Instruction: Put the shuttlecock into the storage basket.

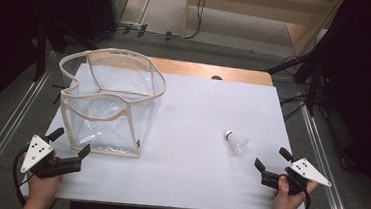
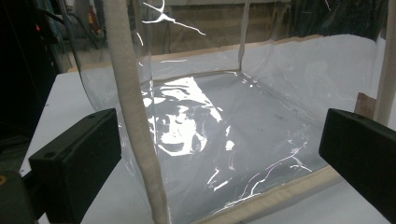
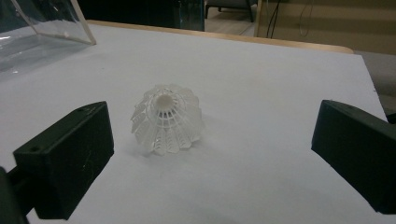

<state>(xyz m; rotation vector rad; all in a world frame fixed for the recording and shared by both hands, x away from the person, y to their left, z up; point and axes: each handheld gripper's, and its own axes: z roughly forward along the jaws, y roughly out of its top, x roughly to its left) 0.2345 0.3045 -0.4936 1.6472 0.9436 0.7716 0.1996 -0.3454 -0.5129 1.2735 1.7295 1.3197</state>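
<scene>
A white plastic shuttlecock (image 1: 235,141) lies on its side on the white table (image 1: 197,125), right of centre. In the right gripper view the shuttlecock (image 3: 167,119) rests a short way ahead of the open jaws, its skirt turned toward me. My right gripper (image 1: 271,163) stands open just below and right of it, touching nothing. A clear plastic bag (image 1: 111,98) with cream trim stands open at the left. My left gripper (image 1: 71,143) is open at the bag's near corner. In the left gripper view a cream edge strip (image 2: 135,112) of the bag rises between the jaws.
A wooden strip (image 1: 211,71) borders the table's far edge. Metal rails (image 1: 320,145) run along both sides. Dark stands and cables (image 1: 301,68) crowd the floor beyond the far corners. A wide stretch of bare table lies between bag and shuttlecock.
</scene>
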